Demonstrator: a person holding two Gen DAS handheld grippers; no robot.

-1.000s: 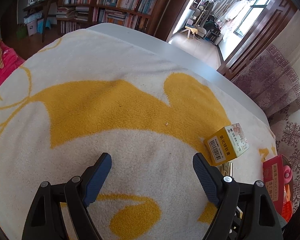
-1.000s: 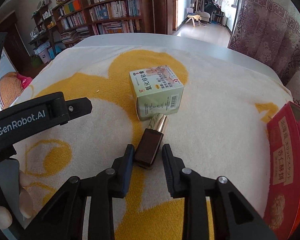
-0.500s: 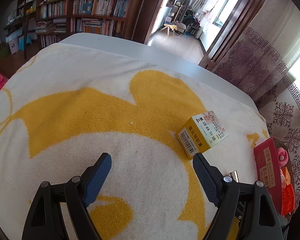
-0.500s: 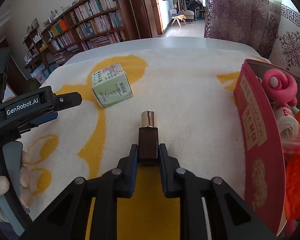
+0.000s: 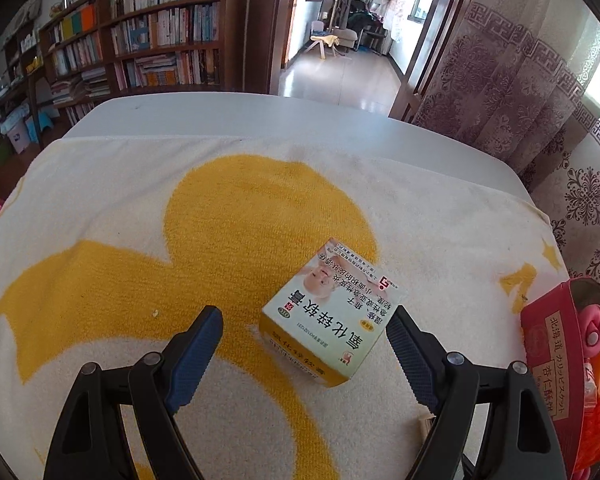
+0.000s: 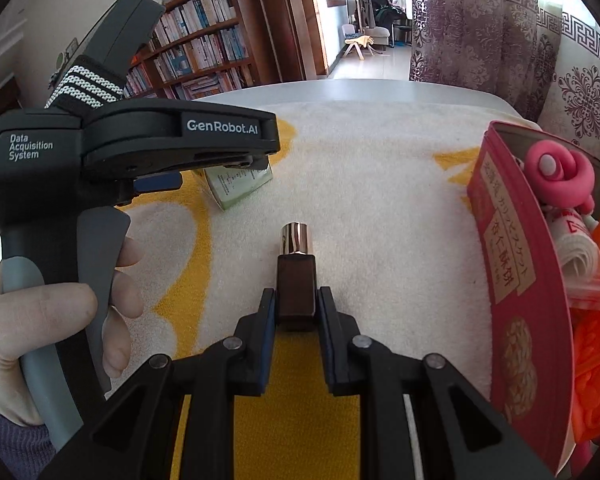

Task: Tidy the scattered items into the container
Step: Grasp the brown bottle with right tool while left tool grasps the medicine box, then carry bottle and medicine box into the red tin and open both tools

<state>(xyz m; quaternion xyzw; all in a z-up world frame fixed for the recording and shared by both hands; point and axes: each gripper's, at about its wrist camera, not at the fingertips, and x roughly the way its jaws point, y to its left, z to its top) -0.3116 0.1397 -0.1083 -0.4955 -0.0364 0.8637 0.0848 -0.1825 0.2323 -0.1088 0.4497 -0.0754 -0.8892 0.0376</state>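
Progress: several items already lie in the red container (image 6: 512, 264) | right gripper (image 6: 296, 300): small brown bottle (image 6: 296, 284) is clamped, not yet dropped in | left gripper (image 5: 304, 344): held wide open around the medicine box (image 5: 332, 316), ungrasped, on the towel (image 5: 140, 220).

left gripper (image 6: 140, 148): black body, grey handle, white "GenRobot.AI" lettering, striped strap | fingers (image 5: 194, 350): blue ribbed pads, silver screws

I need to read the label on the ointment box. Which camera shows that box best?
The left wrist view: the ointment box lies whole and unobstructed on the towel, printed top up, between the open left gripper fingers. In the right wrist view only a corner shows beneath the left gripper's body.
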